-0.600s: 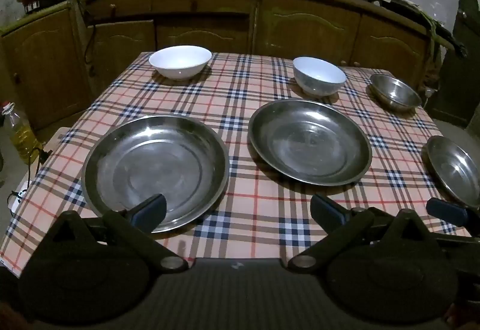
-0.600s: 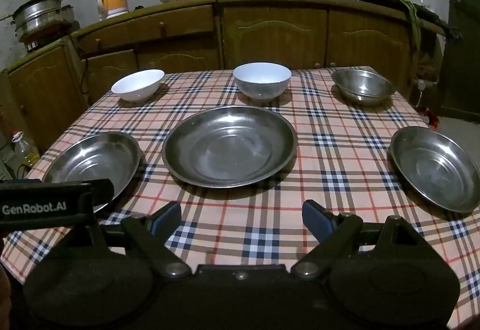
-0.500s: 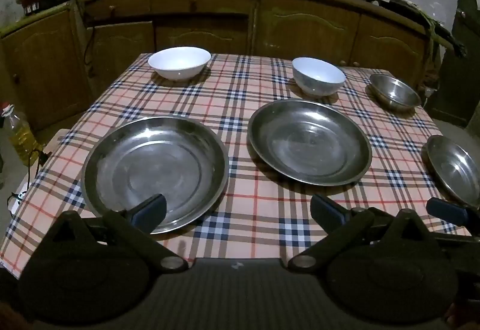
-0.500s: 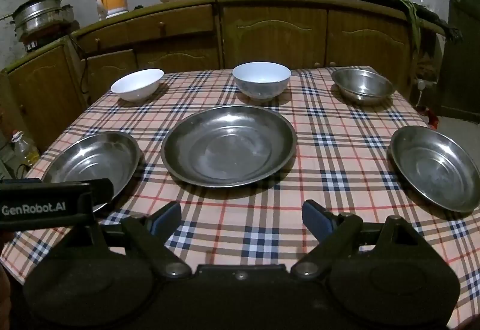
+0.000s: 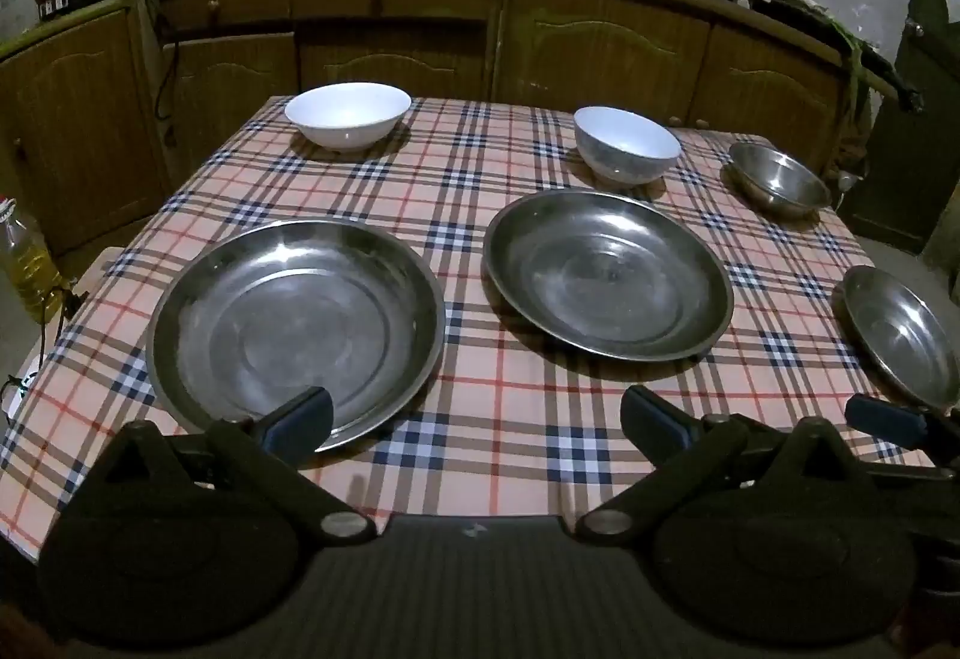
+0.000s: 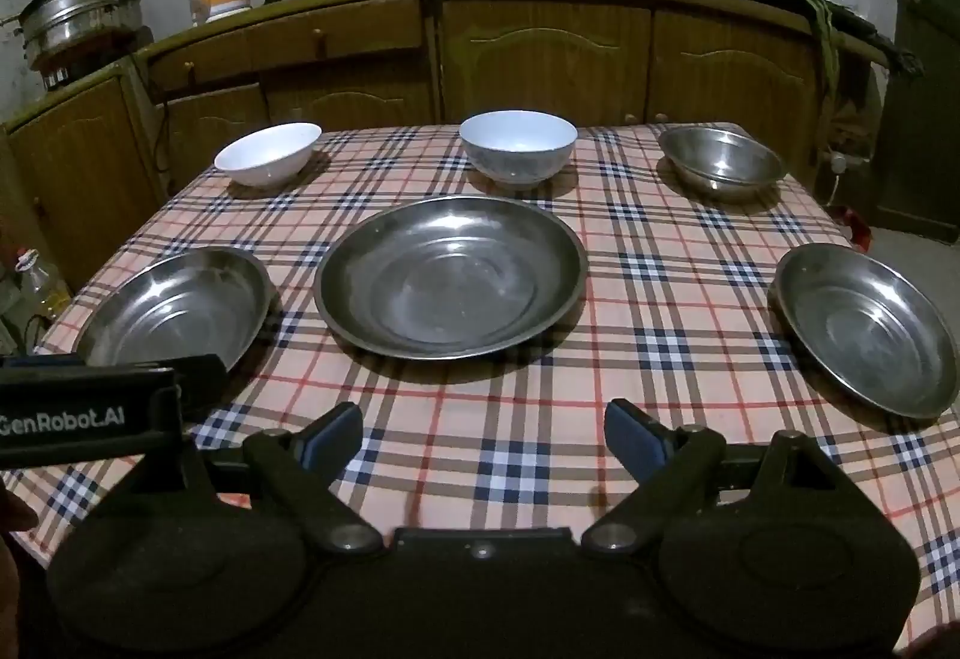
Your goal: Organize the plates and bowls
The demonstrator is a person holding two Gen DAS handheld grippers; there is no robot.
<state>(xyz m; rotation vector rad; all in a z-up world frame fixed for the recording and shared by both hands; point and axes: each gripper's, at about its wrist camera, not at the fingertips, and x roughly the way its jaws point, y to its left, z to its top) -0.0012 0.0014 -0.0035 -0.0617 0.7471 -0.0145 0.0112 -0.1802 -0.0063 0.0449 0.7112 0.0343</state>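
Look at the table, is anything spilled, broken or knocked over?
Nothing stands out. The three steel plates lie flat, and the two white bowls and the steel bowl stand upright and apart on the checked tablecloth. No spill or damage shows.

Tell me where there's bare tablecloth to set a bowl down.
Free: near edge strip between both grippers' fingers and the middle steel plate; also between middle plate and right steel plate. Crowded: left steel plate nearly meets the middle one.
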